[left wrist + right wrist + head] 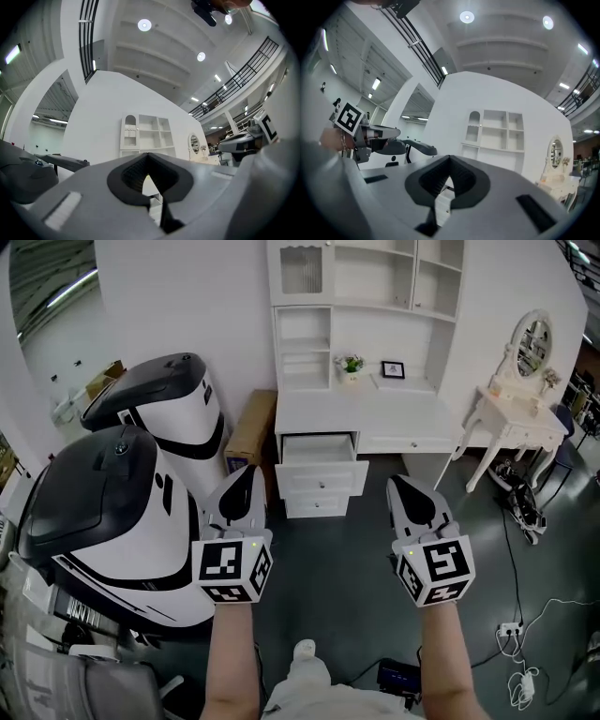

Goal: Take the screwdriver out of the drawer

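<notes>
Judging by its kind, the screwdriver is expected to be light, stiff and hard, with a smooth steel shaft that can slip or roll between the pads and a thicker handle that is less slick. It is best taken across the handle, near the middle so that it does not tip, with the jaws set square to its length. Nothing fragile is involved, and only a moderate squeeze is called for. The screwdriver itself is seen in no view. It is taken to lie in the top drawer (319, 448) of the white desk (403, 413), which stands pulled out, its inside too dark and too far off to be read. How the tool lies there cannot be told, so the approach is best settled once the drawer is looked into from above.

Both forearms (232, 652) are stretched forward side by side, well apart from each other and well short of the desk. The left gripper (246, 474) is pointed at the desk and tipped a little upward, with a large white-and-black machine (122, 521) at its left. The right gripper (403, 484) is held about level and aimed the same way. On each, the jaws are closed tip to tip with nothing between them; only the far furniture is seen through the gap behind the tips. Neither gripper is touching anything.
</notes>
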Available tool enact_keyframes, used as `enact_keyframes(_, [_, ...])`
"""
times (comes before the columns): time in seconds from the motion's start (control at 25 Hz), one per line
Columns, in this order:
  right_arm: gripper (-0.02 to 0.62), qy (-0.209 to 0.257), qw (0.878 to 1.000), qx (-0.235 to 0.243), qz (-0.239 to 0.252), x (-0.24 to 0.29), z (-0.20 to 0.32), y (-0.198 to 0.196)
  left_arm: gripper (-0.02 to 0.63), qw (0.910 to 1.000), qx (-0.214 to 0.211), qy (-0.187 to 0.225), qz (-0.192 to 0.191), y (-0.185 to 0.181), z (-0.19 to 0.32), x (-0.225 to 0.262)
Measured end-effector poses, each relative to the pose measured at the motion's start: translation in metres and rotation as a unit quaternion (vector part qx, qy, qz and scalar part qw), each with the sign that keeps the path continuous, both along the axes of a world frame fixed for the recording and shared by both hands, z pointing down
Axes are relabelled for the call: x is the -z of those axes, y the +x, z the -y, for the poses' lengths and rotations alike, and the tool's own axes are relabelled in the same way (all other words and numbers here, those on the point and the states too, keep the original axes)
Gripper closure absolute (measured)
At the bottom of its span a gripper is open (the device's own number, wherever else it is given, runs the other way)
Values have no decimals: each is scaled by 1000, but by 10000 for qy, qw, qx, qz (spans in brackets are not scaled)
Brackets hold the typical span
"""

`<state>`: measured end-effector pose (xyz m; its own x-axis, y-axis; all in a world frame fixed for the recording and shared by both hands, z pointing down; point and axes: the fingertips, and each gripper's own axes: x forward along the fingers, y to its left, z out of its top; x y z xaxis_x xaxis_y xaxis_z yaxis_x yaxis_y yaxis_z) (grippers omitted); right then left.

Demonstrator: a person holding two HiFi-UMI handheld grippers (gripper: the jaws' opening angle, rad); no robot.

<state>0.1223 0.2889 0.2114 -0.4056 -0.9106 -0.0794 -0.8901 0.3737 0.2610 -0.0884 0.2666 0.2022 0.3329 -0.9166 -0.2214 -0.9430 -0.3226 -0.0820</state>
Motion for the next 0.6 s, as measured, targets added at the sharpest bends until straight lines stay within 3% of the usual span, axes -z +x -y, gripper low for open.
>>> enact_keyframes(0.6, [591, -69, 9996, -283, -54, -5, 133, -47, 603, 9994, -327, -102, -23, -40, 143, -9])
